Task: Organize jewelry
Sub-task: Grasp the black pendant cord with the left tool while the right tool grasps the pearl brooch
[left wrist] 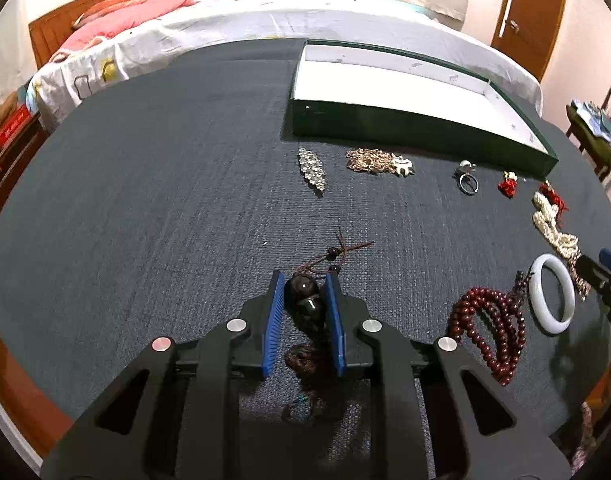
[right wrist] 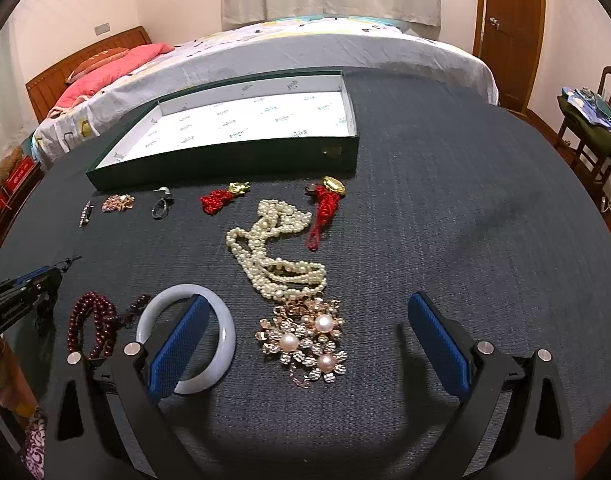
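Dark beads on a cord (left wrist: 305, 294) sit clamped in my left gripper (left wrist: 305, 280); red beads (right wrist: 93, 324), white bangle (right wrist: 187, 338) and pearl brooch (right wrist: 305, 340) crowd my wide-open right gripper (right wrist: 309, 312) before the tray (right wrist: 225, 164).

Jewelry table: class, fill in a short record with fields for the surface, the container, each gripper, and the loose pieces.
surface: dark grey cloth
container: green box, white lining, nothing inside
left gripper: shut on dark bead pendant
right gripper: open, over floral pearl brooch
loose pieces: pearl necklace, white bangle, dark red bead strand, two red tassels
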{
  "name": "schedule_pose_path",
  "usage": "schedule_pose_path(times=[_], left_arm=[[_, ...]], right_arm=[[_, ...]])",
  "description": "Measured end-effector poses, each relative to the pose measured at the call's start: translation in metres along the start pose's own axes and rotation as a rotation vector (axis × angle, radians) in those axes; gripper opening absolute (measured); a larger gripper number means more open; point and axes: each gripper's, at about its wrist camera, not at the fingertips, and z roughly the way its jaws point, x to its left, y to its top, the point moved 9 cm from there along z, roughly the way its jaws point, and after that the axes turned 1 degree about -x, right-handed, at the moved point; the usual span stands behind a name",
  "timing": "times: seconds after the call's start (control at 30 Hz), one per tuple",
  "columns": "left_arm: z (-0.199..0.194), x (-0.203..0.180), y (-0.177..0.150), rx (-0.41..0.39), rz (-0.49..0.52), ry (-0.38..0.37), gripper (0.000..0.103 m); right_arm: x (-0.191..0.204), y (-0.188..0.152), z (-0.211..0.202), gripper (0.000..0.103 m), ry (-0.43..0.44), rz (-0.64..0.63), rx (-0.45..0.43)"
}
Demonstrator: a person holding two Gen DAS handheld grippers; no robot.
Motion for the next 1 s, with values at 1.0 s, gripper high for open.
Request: schedule_pose_path(times=[1.0], left_arm=[[0.000, -0.003, 0.003, -0.015, -0.018, -0.023, 0.021]], right_arm=[[-0.001, -0.019, 0.003, 0.068, -0.008, -0.070, 0.023]])
